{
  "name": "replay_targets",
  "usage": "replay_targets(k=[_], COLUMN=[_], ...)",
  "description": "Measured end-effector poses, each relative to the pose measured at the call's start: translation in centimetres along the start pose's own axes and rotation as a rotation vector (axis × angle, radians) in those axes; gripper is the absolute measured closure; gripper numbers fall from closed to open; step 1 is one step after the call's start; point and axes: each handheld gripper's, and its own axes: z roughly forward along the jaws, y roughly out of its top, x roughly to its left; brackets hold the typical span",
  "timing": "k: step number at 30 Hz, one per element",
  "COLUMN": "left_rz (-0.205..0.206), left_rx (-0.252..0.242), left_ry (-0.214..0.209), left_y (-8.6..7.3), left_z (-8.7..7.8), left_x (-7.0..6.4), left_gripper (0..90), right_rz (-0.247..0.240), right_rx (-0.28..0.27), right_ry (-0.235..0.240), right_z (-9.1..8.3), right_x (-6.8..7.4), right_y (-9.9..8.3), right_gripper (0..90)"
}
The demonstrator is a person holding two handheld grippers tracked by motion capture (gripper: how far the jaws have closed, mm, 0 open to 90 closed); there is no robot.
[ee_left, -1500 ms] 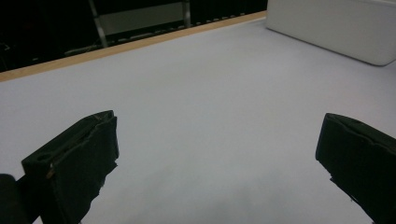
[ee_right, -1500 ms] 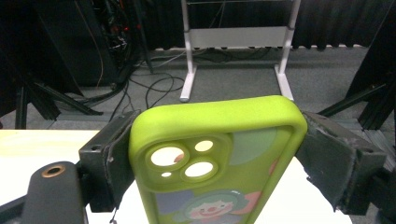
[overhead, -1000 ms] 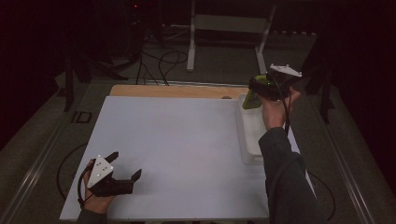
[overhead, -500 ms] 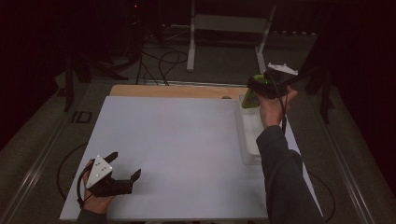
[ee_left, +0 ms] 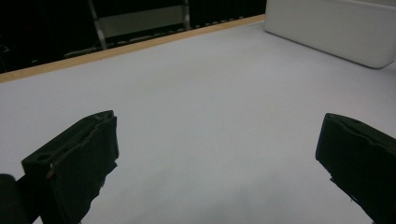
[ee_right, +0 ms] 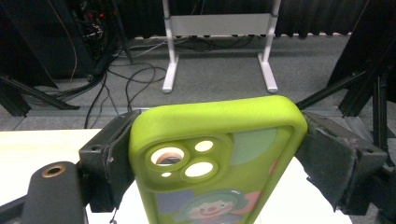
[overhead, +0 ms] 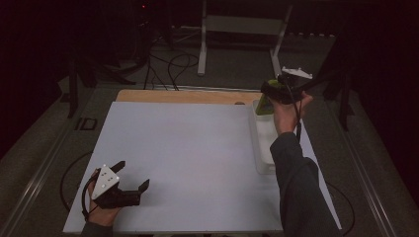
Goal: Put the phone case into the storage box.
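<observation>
We see the green phone case (ee_right: 219, 158) as a soft-looking, matt rubbery plastic with smooth rounded edges and a printed cartoon picture on its back. The right gripper (ee_right: 212, 154) has black jaws faced with rough, worn foam-like pads (ee_right: 327, 154), frayed at the edges. The left gripper (ee_left: 219, 154) has the same matt black padding. The table (overhead: 188, 148) has a smooth, matt white top with a pale wooden strip at its far edge. The white bin (ee_left: 336, 28) looks like smooth, matt plastic.

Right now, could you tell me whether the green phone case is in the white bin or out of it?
Out. The right claw grips the green phone case on both sides, raised above the white bin.
</observation>
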Motion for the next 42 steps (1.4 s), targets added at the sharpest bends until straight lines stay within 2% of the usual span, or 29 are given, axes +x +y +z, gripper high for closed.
replay_targets(k=[10,20,28,42], left_rz=[-0.002,-0.009,-0.01,-0.005], left_rx=[0.001,-0.003,-0.005,-0.003], left_ry=[-0.001,-0.002,-0.001,-0.001], left_y=[0.0,-0.2,-0.2,-0.2], left_z=[0.0,-0.1,-0.2,-0.1], left_x=[0.0,0.1,0.1,0.0], left_gripper=[0.0,0.0,0.0,0.0], right_rz=[-0.014,-0.003,-0.016,-0.021], right_rx=[0.002,0.033,0.055,0.093], right_ry=[-0.012,-0.023,-0.038,-0.059], right_z=[0.5,1.7,2.7,3.8], right_x=[0.1,0.3,0.6,0.4], right_y=[0.5,-0.2,-0.9,-2.2], right_gripper=[17.3,17.3,17.2,17.2])
